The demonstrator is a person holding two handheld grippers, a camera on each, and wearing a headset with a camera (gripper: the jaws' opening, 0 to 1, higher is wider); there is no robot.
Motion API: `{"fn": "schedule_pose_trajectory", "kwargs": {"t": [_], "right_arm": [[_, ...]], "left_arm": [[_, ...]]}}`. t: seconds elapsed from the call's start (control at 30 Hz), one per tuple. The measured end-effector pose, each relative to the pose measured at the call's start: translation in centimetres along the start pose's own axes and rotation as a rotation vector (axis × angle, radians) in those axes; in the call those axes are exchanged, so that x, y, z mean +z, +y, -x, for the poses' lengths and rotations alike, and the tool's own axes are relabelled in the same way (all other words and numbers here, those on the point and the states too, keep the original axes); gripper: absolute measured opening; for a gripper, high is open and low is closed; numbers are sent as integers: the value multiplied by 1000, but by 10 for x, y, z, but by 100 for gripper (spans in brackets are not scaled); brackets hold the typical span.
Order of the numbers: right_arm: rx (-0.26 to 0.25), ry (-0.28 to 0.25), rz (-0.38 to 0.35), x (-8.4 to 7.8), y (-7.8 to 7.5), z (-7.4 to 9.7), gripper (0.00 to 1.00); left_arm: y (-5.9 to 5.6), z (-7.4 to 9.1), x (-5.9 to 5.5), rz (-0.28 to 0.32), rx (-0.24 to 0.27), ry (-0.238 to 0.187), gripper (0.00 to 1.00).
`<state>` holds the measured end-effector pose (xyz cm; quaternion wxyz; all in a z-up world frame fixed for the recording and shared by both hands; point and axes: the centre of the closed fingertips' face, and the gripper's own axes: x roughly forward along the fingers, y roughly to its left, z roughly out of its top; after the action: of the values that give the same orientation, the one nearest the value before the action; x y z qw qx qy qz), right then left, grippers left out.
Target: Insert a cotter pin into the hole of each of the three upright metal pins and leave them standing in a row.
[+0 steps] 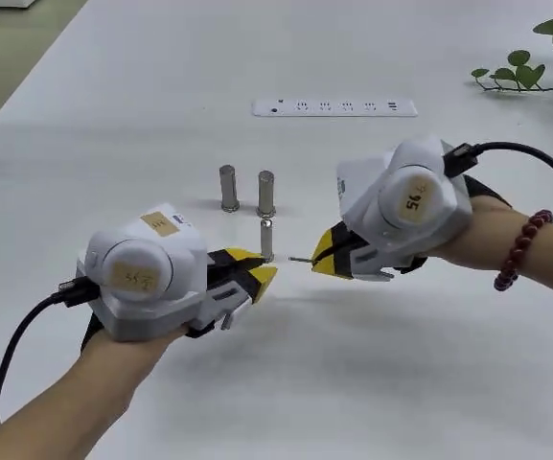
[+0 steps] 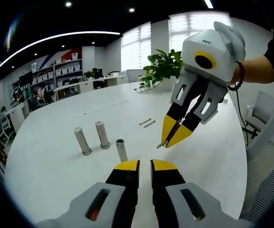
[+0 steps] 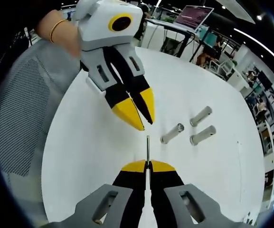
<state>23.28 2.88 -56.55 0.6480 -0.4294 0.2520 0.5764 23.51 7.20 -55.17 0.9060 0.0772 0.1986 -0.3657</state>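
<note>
Three upright metal pins stand on the white table: two side by side (image 1: pixel 228 187) (image 1: pixel 265 194) and a third (image 1: pixel 266 240) in front of them. My right gripper (image 1: pixel 322 261) is shut on a thin cotter pin (image 1: pixel 300 259) that points left at the front pin, a short gap away. In the right gripper view the cotter pin (image 3: pixel 147 147) sticks out of the closed jaws (image 3: pixel 147 164) toward the nearest metal pin (image 3: pixel 172 134). My left gripper (image 1: pixel 255 268) hovers just left of the front pin (image 2: pixel 121 149), its jaws slightly apart with nothing between them.
Two spare cotter pins (image 2: pixel 146 123) lie farther back on the table. A white power strip (image 1: pixel 334 107) lies behind the metal pins, and a potted plant (image 1: pixel 544 57) sits at the far right. The table (image 1: pixel 142 115) stretches wide on all sides.
</note>
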Motion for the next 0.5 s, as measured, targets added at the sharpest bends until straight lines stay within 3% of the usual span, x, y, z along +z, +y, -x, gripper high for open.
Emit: {"fn": "schedule_pose_trajectory", "kwargs": {"t": [0.17, 0.5], "right_arm": [[-16, 28, -13, -5, -10, -3, 0], [-29, 60, -32, -9, -25, -10, 0]], "left_arm": [[9, -6, 0, 5, 54, -6, 10], [20, -21, -9, 23, 104, 18, 14]]}}
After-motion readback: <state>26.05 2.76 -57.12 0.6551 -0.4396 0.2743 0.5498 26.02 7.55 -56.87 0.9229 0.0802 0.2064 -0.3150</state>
